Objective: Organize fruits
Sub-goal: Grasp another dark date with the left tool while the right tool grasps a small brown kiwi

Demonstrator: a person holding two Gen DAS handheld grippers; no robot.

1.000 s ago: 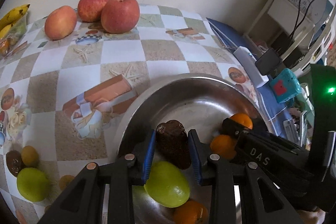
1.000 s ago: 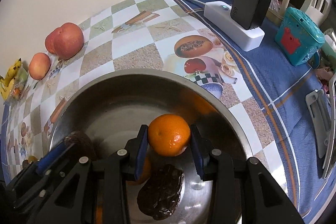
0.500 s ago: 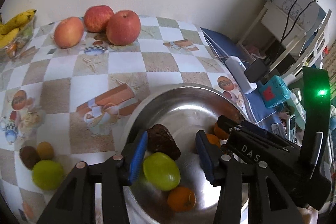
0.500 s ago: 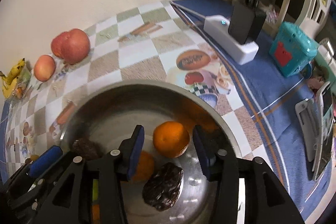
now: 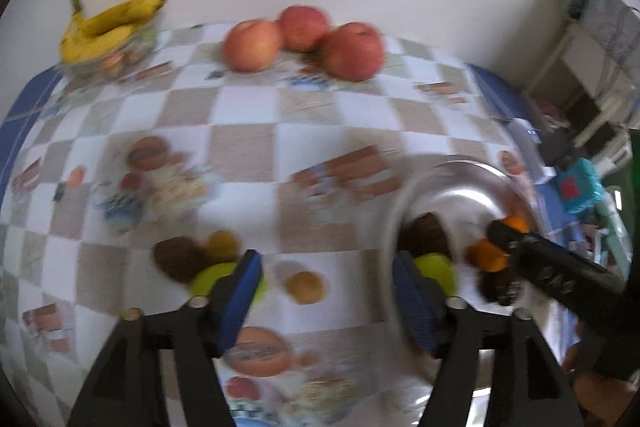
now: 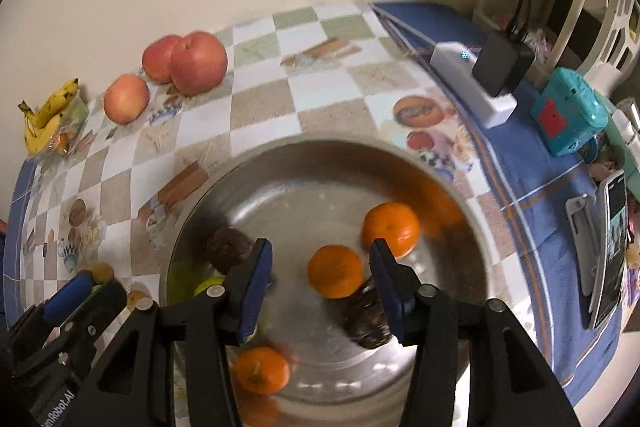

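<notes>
Both grippers have just let go of fruit into the steel bowl (image 6: 400, 163). The right gripper (image 6: 320, 277) is opening, empty, above an orange (image 6: 335, 271). The left gripper (image 5: 326, 291), opening wide and empty, has swung left of the bowl, over a small brown fruit (image 5: 306, 286) on the tablecloth (image 5: 248, 147).

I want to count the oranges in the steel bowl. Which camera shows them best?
The right wrist view: sharp, looking down into the steel bowl, with three oranges clear. The left wrist view is blurred, the bowl sits at its side, oranges partly hidden.
</notes>
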